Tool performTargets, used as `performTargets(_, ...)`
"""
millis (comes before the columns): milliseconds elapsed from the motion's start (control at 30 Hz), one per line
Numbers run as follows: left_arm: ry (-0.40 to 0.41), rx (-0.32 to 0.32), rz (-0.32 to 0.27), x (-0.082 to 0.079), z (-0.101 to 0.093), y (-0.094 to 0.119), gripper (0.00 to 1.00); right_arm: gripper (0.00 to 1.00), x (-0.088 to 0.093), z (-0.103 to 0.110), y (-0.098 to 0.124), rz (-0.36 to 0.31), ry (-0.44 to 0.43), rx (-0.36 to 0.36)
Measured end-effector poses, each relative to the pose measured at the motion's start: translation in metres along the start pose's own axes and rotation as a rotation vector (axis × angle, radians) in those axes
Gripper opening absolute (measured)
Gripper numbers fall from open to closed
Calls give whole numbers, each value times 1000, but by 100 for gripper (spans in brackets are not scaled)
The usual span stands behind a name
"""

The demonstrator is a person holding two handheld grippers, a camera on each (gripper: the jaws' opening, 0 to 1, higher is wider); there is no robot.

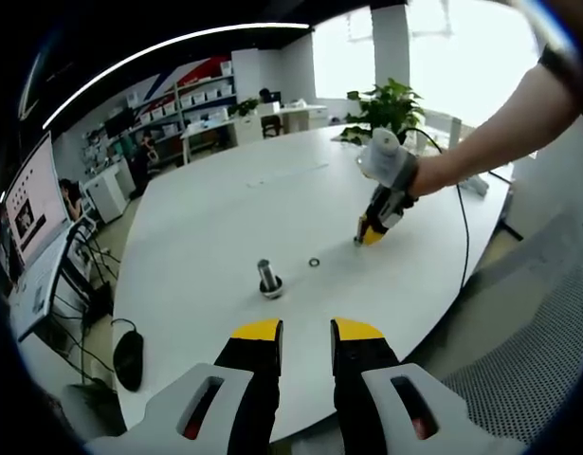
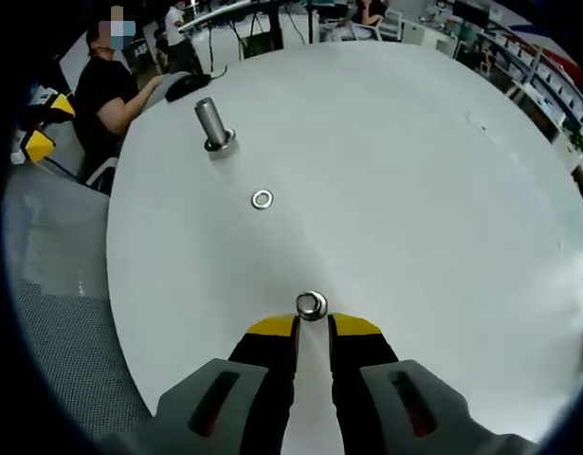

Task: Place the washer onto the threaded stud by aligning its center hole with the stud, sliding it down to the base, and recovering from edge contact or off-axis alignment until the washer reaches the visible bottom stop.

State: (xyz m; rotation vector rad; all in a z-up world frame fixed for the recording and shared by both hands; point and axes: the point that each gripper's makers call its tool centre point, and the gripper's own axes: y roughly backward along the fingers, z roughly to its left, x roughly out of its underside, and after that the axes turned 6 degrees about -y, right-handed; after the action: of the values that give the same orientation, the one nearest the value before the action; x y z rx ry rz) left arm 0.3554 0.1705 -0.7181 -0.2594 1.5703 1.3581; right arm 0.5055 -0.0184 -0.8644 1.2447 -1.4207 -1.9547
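A short threaded stud (image 1: pixel 269 276) stands upright on its round base on the white table (image 1: pixel 225 209). A small washer (image 1: pixel 314 262) lies flat on the table just right of it, apart from it. In the right gripper view the stud (image 2: pixel 211 123) is ahead to the left, with that washer (image 2: pixel 263 199) nearer. A second shiny metal ring (image 2: pixel 311 305) sits at the very tips of my right gripper (image 2: pixel 312 324), whose jaws are closed to the ring's width. My right gripper (image 1: pixel 361 240) points down at the table. My left gripper (image 1: pixel 307 332) hangs open near the table edge.
A person's hand and bare forearm (image 1: pixel 481 142) hold the right gripper, with a cable (image 1: pixel 464 237) trailing off the table. A black mouse (image 1: pixel 128 358) lies by the left edge. A seated person (image 2: pixel 106 90) is beyond the stud. A mesh chair (image 1: pixel 528 332) stands at the right.
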Motion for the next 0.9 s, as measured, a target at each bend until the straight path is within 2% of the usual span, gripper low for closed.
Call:
performTargets(233,-2,5,-5,-1,-1,0,18,15,12,6,4,9,-4,7)
performTargets(467,-11,16,-9,-2,-4,0,18,16,15,14,12,3,-15,6)
performTargets(700,-6,23,-22,-5,-5,1,18,16,8,32,16,-3,-13,-9)
performTargets(900,0,19,-35,-7,-4,2,18,16,-5,48,8,-15,-1,-34)
